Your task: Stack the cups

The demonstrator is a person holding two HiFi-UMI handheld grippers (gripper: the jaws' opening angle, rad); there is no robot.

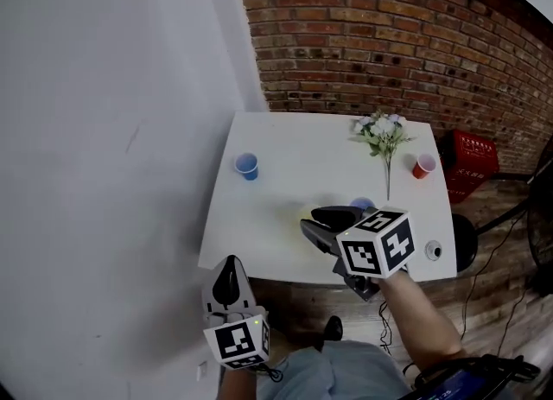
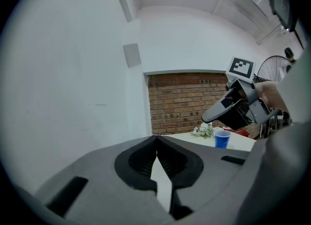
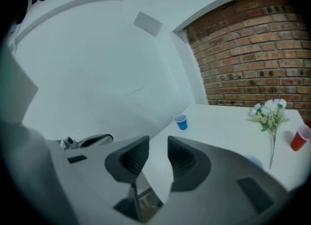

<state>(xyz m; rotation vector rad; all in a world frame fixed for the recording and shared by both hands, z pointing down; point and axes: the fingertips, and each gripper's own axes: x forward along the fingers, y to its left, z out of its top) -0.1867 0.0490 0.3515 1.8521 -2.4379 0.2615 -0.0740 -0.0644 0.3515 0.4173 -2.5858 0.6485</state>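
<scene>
Three cups stand apart on the white table (image 1: 285,143), two blue and one red. One blue cup (image 1: 247,166) is at the left, the red cup (image 1: 423,165) at the right. The second blue cup (image 1: 363,204) is nearer, half hidden behind the right gripper (image 1: 318,221), whose jaws are apart with nothing between them. The left gripper (image 1: 229,267), off the table's near edge, is clenched on nothing. One flower bunch (image 1: 382,133) lies far right, near the red cup.

Right gripper (image 3: 158,144): jaws apart, nothing between. Blue cup (image 3: 181,122) upright on the table (image 3: 218,127), 12 o'clock from the jaws. Flowers (image 3: 269,114) at 2 o'clock, red cup (image 3: 300,138) at 3. Brick wall (image 3: 252,59) behind.
</scene>
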